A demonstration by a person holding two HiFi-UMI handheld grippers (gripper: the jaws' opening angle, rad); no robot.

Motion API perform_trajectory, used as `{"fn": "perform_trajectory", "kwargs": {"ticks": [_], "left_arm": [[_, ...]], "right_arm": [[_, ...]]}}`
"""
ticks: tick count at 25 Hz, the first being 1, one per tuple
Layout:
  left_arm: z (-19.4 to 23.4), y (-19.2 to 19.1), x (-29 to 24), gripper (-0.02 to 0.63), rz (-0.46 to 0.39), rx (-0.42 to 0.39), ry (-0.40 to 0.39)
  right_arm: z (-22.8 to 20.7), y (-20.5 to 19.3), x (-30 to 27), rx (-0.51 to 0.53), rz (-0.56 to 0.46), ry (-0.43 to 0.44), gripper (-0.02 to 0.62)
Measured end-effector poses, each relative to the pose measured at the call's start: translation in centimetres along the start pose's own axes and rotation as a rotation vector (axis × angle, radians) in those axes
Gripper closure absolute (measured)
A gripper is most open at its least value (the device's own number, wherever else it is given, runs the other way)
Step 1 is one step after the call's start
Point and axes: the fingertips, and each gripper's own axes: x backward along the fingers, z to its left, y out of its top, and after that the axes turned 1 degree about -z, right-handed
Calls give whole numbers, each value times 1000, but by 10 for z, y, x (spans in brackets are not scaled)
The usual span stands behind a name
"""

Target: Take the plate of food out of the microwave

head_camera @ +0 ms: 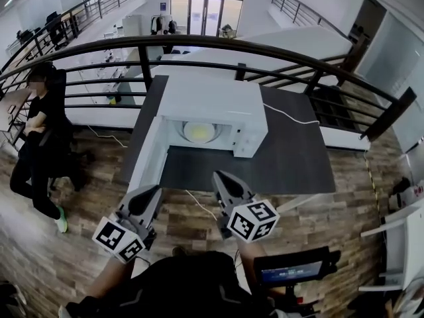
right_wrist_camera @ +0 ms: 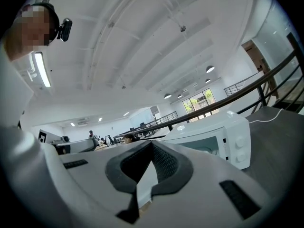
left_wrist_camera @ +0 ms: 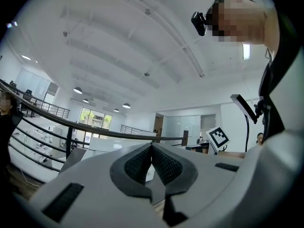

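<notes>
Plate of food (head_camera: 199, 132) in the open microwave (head_camera: 212, 98) at 12 o'clock; left gripper (head_camera: 151, 195) and right gripper (head_camera: 222, 179), both closed and empty, may tip it with a one-sided grip.

No text, label or number can be read anywhere
</notes>
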Motion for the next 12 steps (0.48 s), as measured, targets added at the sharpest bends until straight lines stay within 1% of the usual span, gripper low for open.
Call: {"fn": "perform_trajectory", "kwargs": {"ticks": [6, 9, 12], "left_arm": [[23, -1, -3, 601, 3, 27, 0], [30, -4, -13, 601, 3, 29, 2], [40, -5, -27, 601, 4, 30, 24]], "right_arm": [[7, -4, -26, 1, 28, 4, 606], [-1, -4, -36, 4, 38, 8, 606], [-13, -5, -51, -7, 51, 23, 606]]}}
